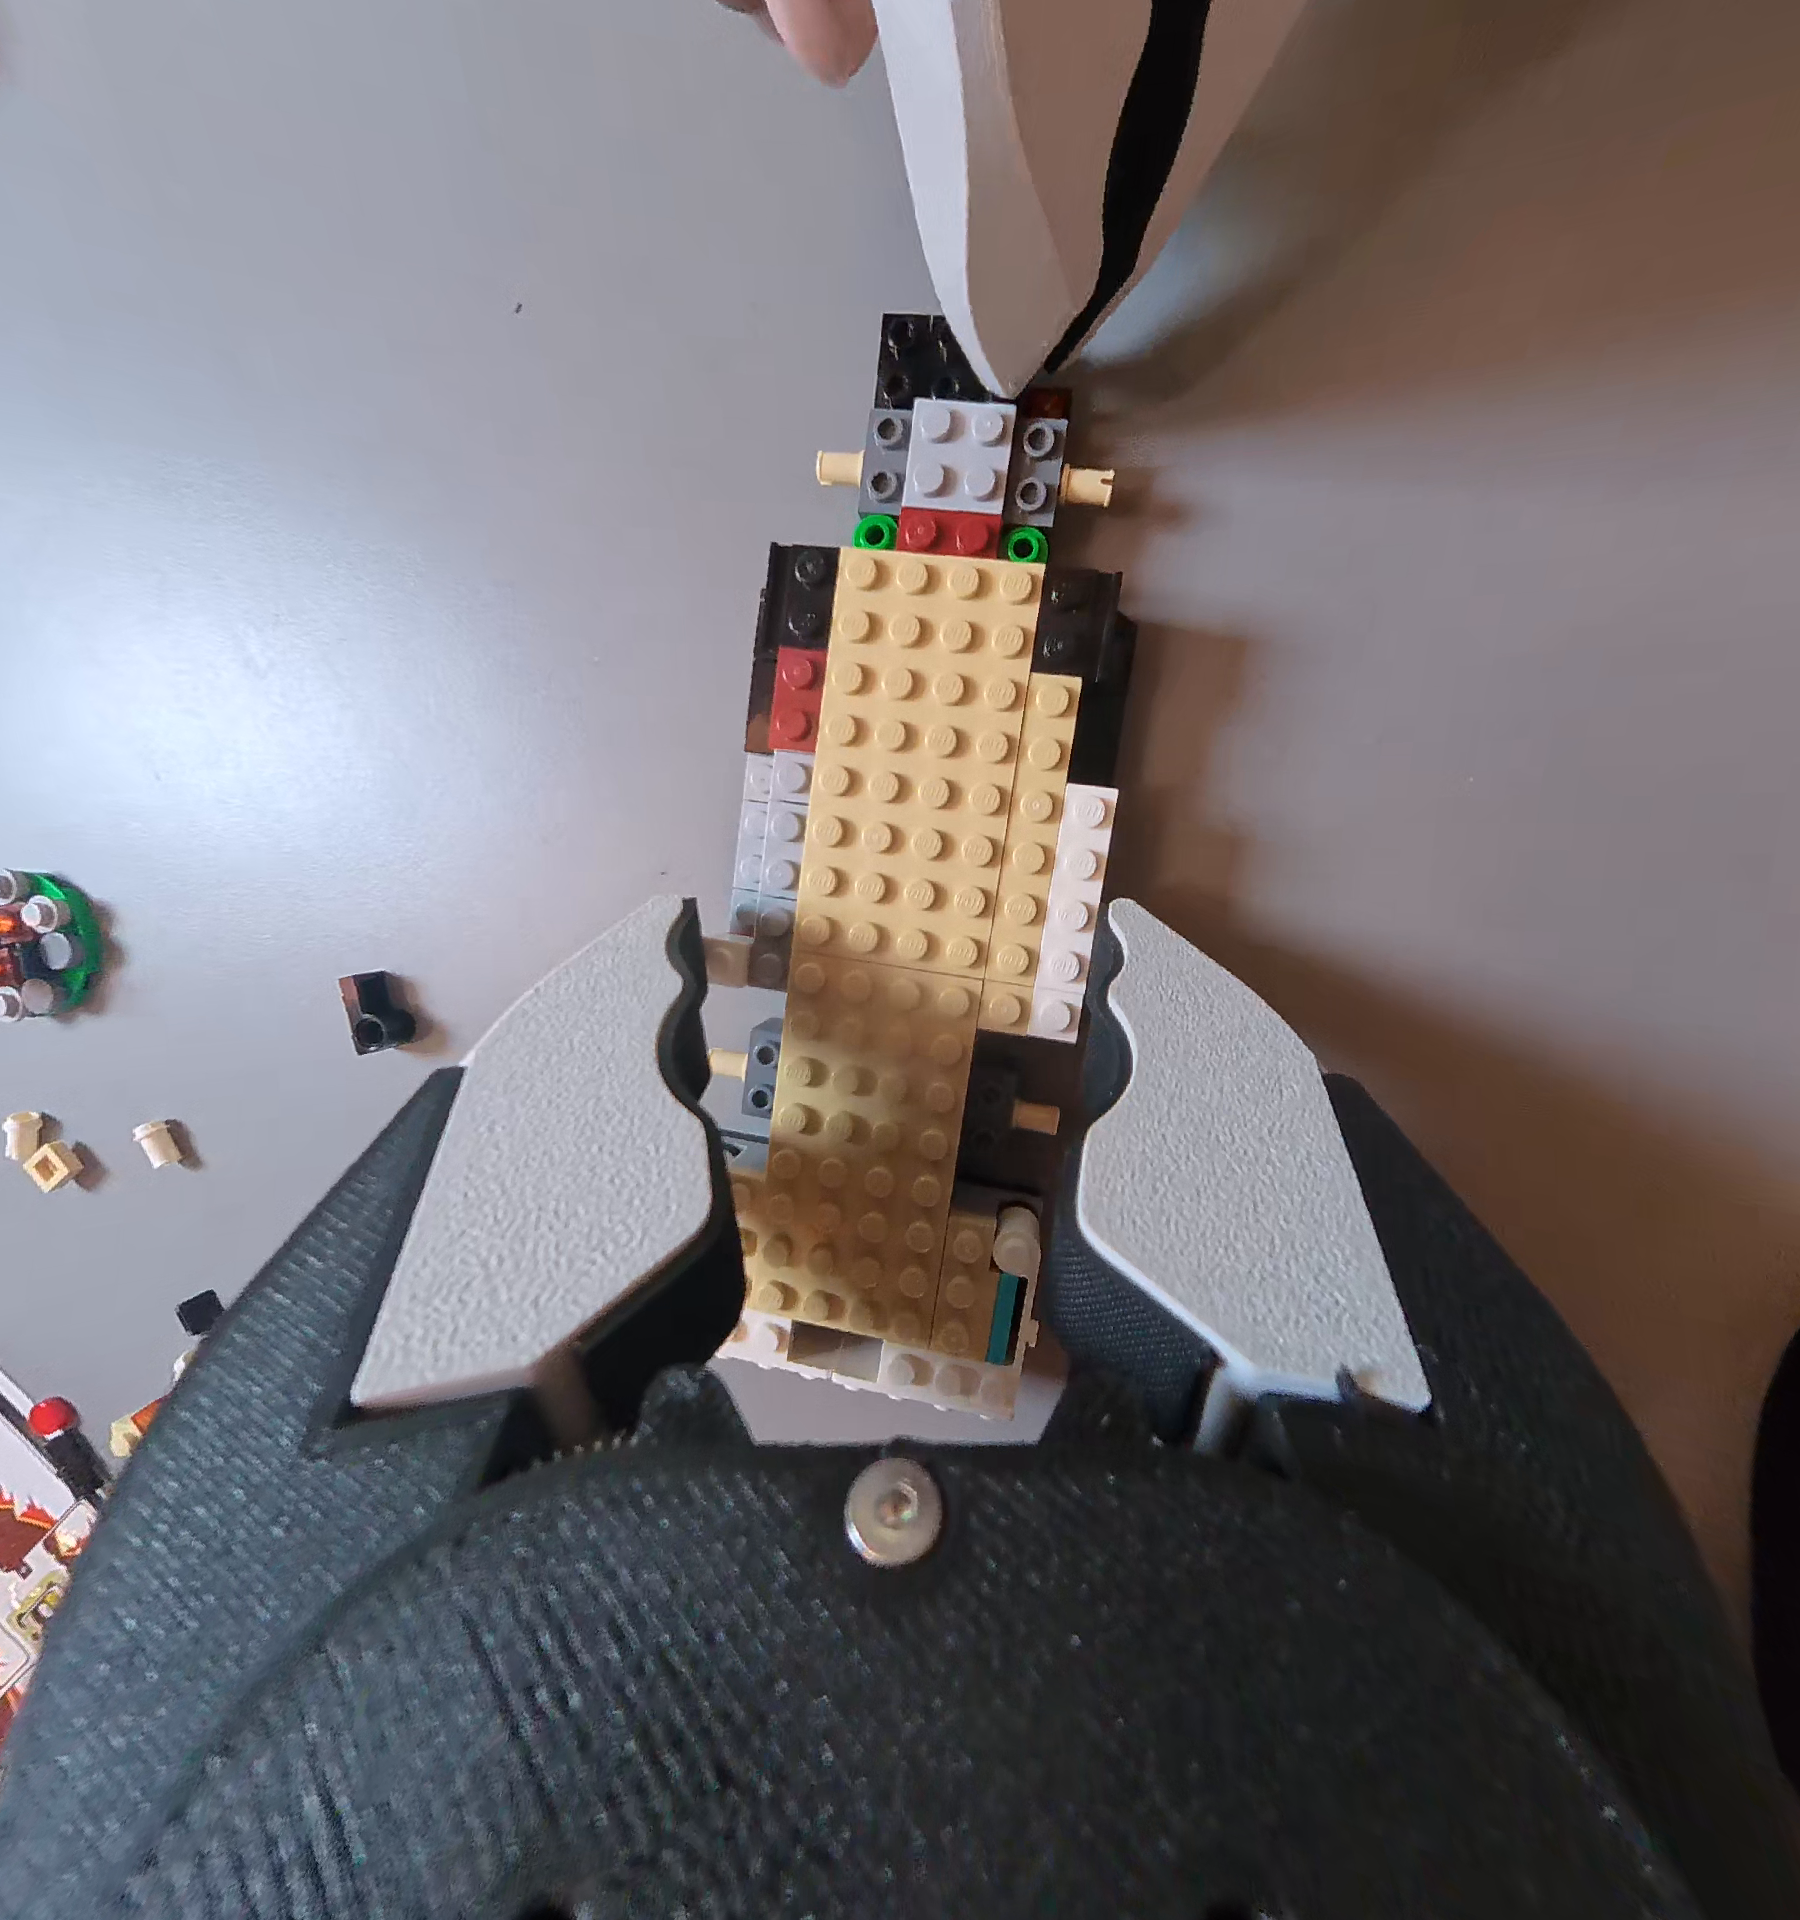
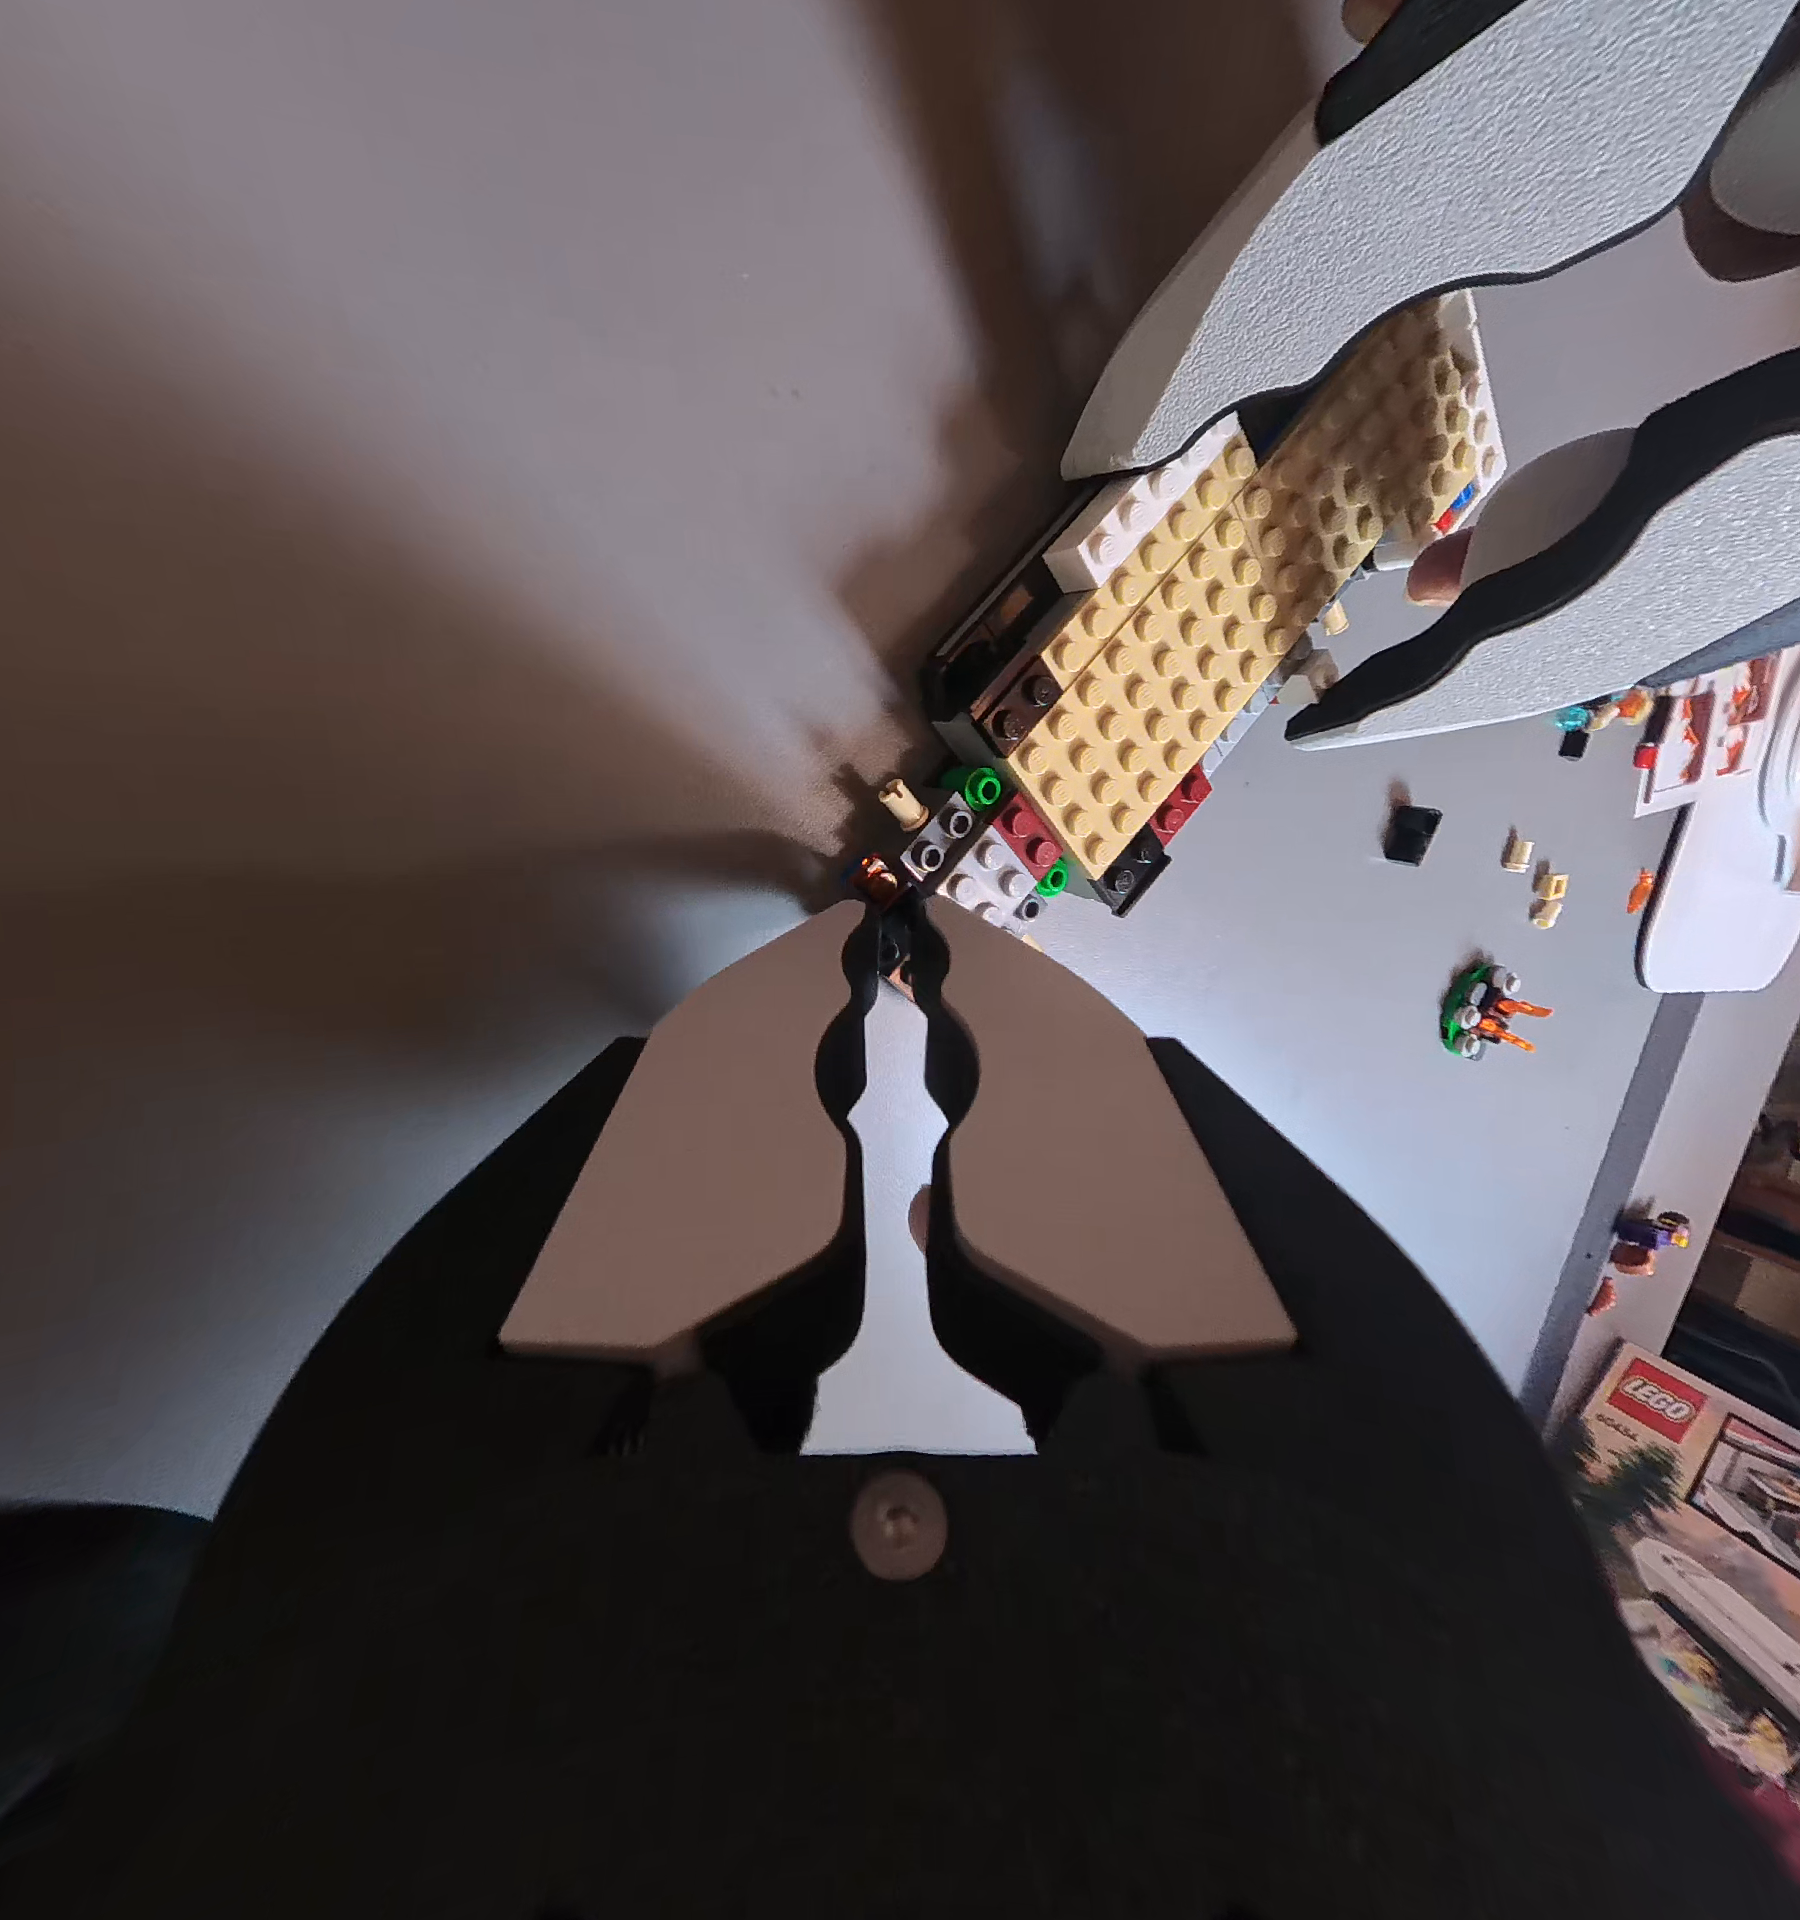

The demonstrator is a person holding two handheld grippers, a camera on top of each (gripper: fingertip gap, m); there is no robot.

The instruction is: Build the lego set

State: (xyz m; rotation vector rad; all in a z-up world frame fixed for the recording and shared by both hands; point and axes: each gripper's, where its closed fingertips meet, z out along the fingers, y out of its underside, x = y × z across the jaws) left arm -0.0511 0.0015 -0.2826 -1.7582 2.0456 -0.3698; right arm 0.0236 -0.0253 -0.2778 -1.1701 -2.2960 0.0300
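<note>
Three small cream pieces lay loose on the grey table at about eight o'clock in the left wrist view. Above them, at nine o'clock, stood one round green build with grey studs and orange flames. One black piece lay a little to the right of it, and one sticker sheet showed at seven o'clock.

In the middle, one long brick model with tan plates on top ran from six to twelve o'clock. At its far end it carried two green round studs and two cream pins. The left gripper had its two fingers set wide, one against each long side of the model, holding its near half.

At twelve o'clock the right gripper came down with its fingers almost together. Its tips touched the far end of the model, just beside one orange-brown piece. Whether they pinched anything, I could not tell.
</note>
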